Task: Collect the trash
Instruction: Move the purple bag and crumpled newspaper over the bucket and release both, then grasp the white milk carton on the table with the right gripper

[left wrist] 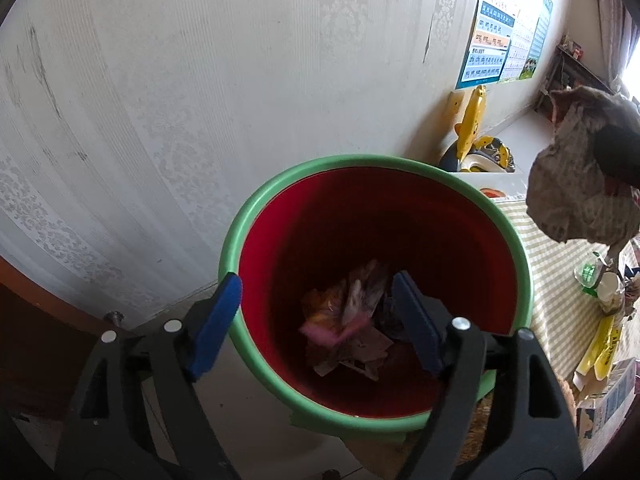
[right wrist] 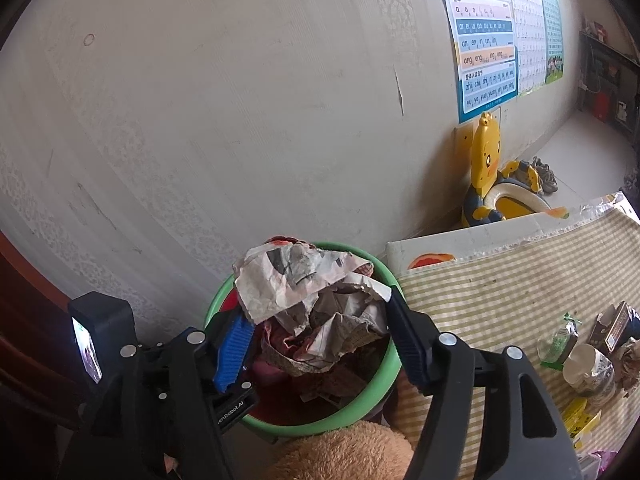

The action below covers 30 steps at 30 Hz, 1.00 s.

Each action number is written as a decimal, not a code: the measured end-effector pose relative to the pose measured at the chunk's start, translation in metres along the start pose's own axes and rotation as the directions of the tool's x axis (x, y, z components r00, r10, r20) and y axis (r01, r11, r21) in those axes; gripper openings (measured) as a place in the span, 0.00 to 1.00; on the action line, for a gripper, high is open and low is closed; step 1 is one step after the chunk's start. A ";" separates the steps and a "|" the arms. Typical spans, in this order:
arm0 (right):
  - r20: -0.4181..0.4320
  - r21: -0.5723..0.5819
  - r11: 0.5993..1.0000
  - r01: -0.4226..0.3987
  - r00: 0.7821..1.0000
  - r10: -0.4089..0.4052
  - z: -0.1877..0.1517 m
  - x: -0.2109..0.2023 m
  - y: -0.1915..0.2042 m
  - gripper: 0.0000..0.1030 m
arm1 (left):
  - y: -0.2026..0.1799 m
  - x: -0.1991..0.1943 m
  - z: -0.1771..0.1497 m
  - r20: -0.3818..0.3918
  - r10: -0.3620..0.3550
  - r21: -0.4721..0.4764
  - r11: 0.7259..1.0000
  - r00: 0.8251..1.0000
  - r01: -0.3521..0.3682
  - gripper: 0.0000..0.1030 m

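A red-brown door edge (left wrist: 36,320) frames the far left, giving way to a pale damask-patterned wall (left wrist: 200,100) marked with dark scuffs. Against that wall stands the trash bucket (left wrist: 516,248), green outside and red inside, with crumpled wrappers and paper scraps (left wrist: 348,320) lying at its bottom. The left gripper (left wrist: 316,320) hangs over the bucket's near-left rim, its blue pads spread wide with nothing between them; one pad sits outside the rim, the other above the interior.

In the right wrist view, the right gripper (right wrist: 316,332) is tilted down toward the bucket's mouth, its jaws pressed on either side of a crumpled newspaper wad (right wrist: 296,292) held above the rim. From the left wrist view the same wad appears high at the right edge, beside the bucket and not yet over it.

Right of the bucket, a low table under a green-and-white checked cloth (right wrist: 500,292) butts against the rim. A paper cup (right wrist: 588,368), a green wrapper (right wrist: 560,340), yellow packets (right wrist: 576,416) and a small carton (right wrist: 612,328) litter its right edge. Beyond the table's far edge, a yellow duck-shaped child's potty (right wrist: 492,176) leans on the wall beneath a pinyin chart poster (right wrist: 484,44). A tan plush toy (right wrist: 344,456) fills the foreground below the bucket.
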State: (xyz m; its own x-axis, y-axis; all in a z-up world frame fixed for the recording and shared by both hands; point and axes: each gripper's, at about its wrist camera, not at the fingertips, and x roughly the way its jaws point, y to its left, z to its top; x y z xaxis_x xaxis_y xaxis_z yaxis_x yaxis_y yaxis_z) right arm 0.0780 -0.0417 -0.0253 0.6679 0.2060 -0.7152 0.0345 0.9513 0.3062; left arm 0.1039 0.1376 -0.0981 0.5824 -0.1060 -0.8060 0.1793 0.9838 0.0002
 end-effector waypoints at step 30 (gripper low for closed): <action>-0.145 0.479 0.815 0.326 0.945 -0.292 -0.164 -0.141 -0.201 0.74 | -0.123 -0.060 -0.016 0.012 -0.219 0.225 0.951 0.976 0.211 0.75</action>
State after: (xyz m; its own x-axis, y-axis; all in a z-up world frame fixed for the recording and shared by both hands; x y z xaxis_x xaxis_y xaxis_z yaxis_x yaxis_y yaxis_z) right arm -0.1454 -0.2240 -0.0891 0.5132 -0.0501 -0.8568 0.6020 0.7326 0.3177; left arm 0.0345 0.0257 -0.0587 0.5382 -0.3209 -0.7793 0.4722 0.8807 -0.0366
